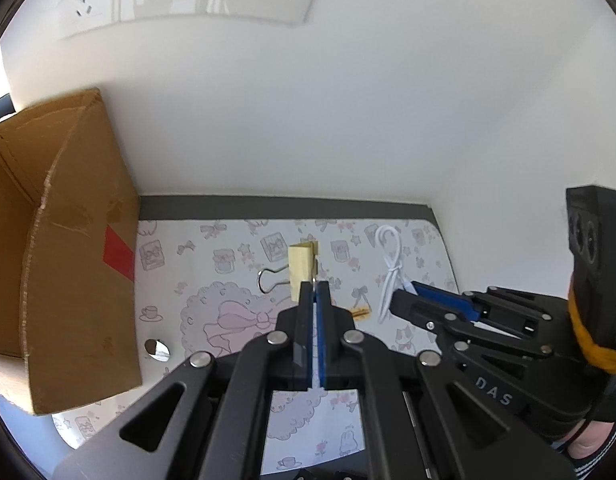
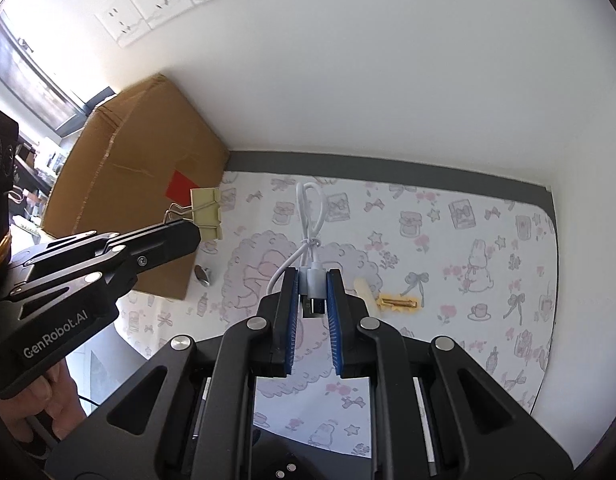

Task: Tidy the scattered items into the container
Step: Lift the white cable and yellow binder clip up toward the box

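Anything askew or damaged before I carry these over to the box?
The brown cardboard box has a ragged, torn front flap edge. The yellow binder clip and bundled white USB cable are held cleanly. Nothing has spilled.

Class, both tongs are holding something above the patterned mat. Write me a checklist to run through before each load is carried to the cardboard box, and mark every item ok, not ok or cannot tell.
1. Left tongs shut on the yellow binder clip: ok.
2. Right tongs shut on the white USB cable at its plug: ok.
3. Cable loop clear of the mat: cannot tell.
4. Cardboard box open on top: ok.
5. Room inside the box: cannot tell, its inside is hidden.
6. Mat cleared: not ok; a gold clip and a small round metal piece remain.
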`<state>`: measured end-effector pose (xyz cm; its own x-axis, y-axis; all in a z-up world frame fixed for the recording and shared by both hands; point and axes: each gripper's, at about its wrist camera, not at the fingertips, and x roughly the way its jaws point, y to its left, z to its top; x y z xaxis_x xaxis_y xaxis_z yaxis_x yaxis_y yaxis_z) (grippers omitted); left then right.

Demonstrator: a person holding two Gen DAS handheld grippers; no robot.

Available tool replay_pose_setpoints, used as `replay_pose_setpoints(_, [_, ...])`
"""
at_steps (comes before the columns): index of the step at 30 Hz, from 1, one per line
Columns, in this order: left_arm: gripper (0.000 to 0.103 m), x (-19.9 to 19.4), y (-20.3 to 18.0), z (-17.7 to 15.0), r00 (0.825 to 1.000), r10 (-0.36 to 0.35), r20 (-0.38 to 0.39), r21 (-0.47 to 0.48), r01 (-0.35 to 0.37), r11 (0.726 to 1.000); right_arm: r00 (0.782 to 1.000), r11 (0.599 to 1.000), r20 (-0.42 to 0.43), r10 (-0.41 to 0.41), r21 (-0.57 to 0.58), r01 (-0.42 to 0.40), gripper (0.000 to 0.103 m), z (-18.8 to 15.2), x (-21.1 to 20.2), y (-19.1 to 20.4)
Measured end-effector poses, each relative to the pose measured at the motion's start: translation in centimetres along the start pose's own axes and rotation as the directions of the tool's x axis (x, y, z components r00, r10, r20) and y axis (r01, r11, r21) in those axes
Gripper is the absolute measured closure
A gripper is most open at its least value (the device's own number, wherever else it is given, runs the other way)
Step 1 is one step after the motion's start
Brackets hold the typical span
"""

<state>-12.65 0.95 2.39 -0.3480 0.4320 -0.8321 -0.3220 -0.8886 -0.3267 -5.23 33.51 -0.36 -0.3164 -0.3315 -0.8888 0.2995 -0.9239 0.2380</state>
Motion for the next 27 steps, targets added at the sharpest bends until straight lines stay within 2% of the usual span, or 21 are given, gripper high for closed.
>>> replay_pose_setpoints(13, [0.102, -2.9, 2.2, 1.0, 0.996, 0.018, 0.091, -0.062, -0.012, 0.998, 0.999, 0.996, 0.048, 0.014, -0.087, -0.010, 0.089, 3.0, -1.5, 3.8])
replay_pose_setpoints(27, [0.102, -7.7, 7.8, 1.7, 0.981, 0.080, 0.179, -0.175, -0.049, 0.983, 0.995, 0.976, 0.068, 0.070, -0.209, -0.054, 0.089, 6.6, -1.2, 10.2])
